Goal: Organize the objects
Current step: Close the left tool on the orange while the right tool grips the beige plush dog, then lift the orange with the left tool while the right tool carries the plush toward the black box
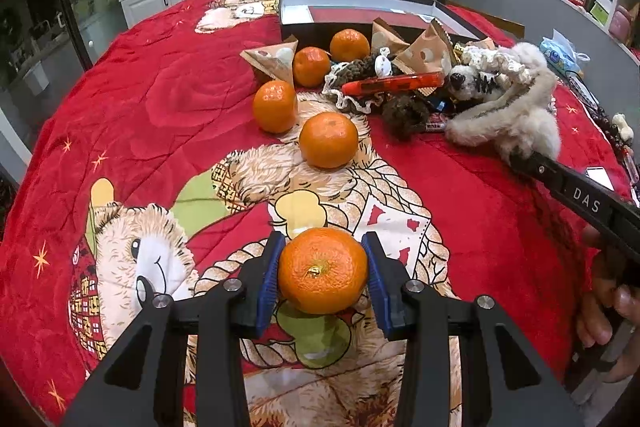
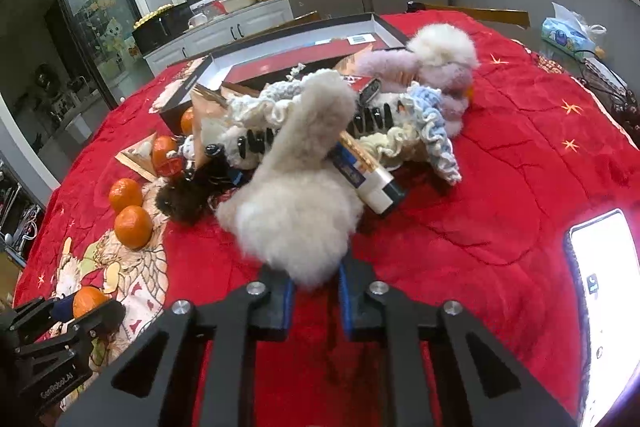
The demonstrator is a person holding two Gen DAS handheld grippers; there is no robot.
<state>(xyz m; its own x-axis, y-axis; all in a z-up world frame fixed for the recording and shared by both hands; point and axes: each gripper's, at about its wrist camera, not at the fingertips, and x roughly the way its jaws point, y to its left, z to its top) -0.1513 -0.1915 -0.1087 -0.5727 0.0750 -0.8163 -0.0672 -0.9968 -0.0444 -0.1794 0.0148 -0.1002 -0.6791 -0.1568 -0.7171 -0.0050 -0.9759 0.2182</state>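
Note:
My left gripper (image 1: 323, 269) is shut on a mandarin (image 1: 322, 270) just above the red blanket; it also shows in the right wrist view (image 2: 87, 301). Several loose mandarins (image 1: 328, 139) lie ahead on the blanket. My right gripper (image 2: 314, 281) is shut on a fluffy cream hair claw (image 2: 298, 203), lifted off a pile of clips, scrunchies and snack packets (image 2: 360, 131). In the left wrist view the claw (image 1: 516, 115) hangs from the right gripper (image 1: 520, 159) at the right.
An open black box (image 1: 360, 7) stands behind the pile. A lit phone (image 2: 600, 307) lies at the right. A tissue pack (image 2: 568, 35) sits at the far right edge. Triangular snack packets (image 1: 272, 61) lie among the mandarins.

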